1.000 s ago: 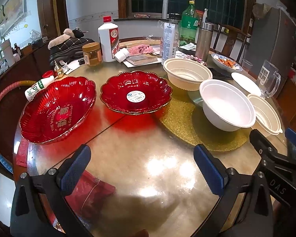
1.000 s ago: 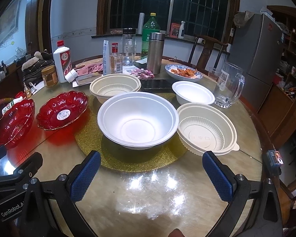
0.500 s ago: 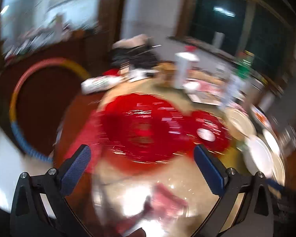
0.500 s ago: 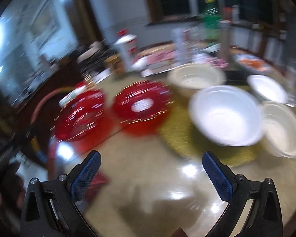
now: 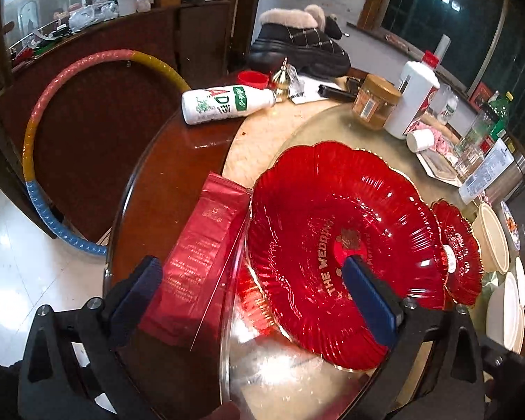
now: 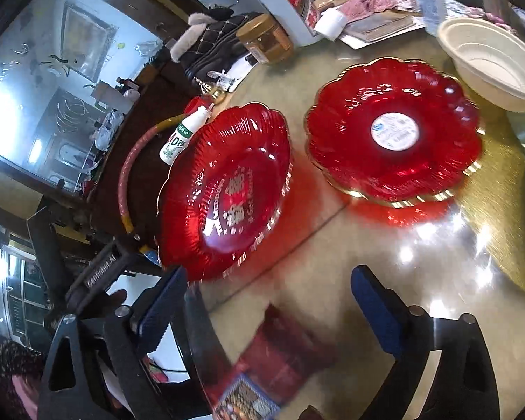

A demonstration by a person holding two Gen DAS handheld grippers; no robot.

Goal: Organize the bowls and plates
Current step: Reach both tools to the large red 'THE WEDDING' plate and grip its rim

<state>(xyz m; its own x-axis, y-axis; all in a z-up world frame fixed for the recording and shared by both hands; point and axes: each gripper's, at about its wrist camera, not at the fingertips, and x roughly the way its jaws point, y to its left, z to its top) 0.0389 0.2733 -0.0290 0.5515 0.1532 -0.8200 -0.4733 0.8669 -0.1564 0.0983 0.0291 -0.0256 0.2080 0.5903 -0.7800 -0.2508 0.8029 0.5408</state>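
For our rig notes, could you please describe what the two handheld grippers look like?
Both are alike: the left gripper and right gripper have black angular frames with silver bolts and two fingers faced with dark blue ribbed pads. White embossed lettering marks one black body.

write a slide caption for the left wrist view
Open left gripper straddling the near rim of the lettered red plate on the table.

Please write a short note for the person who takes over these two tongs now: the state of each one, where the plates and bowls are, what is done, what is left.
Left tongs: open, just closing slightly, straddling the near rim of the lettered red plate, not gripping.
Right tongs: open, just closing slightly, nothing between them, before the same plate.
The stickered red plate lies apart beside it; a cream bowl stands behind.
Done: nothing stacked.
Left: probably gather the plates, then the bowls.
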